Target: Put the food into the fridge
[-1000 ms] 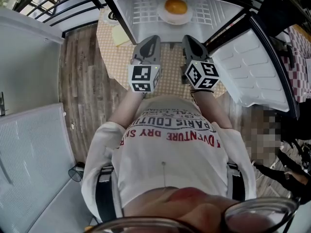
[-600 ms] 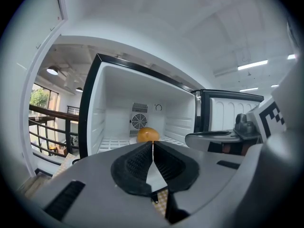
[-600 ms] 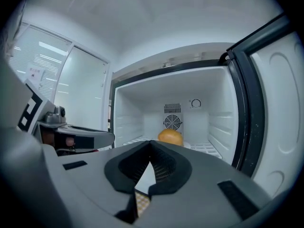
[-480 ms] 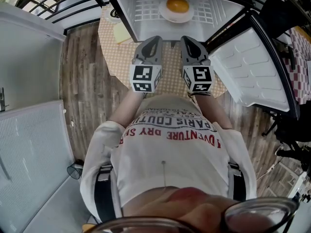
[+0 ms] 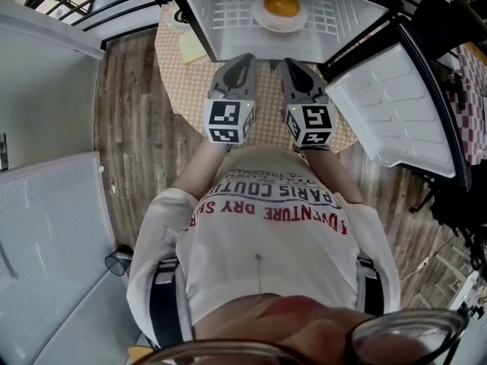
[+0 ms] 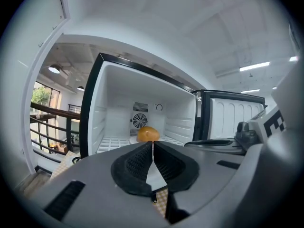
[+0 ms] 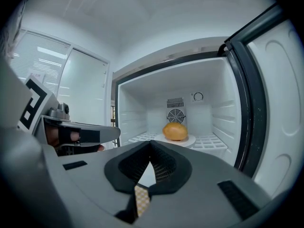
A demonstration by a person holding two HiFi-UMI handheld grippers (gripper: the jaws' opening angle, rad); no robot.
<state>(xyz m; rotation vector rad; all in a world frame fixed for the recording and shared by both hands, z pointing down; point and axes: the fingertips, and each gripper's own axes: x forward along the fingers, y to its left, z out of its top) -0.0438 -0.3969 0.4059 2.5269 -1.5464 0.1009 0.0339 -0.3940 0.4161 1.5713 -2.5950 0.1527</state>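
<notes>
A: Where does the food [image 5: 281,4] sit?

B: On its plate [image 5: 275,26], on the shelf [image 5: 228,14] of the fridge [image 5: 199,17], top centre of the frame; the left gripper [image 5: 243,61] and right gripper [image 5: 289,65] hover just below it, fingers pressed together on nothing.

A: What could spoil it?

B: The door [image 5: 396,105] stands wide at the right; a hard swing would likely jolt the plate; closed fingers might also slip off the door's edge.
</notes>
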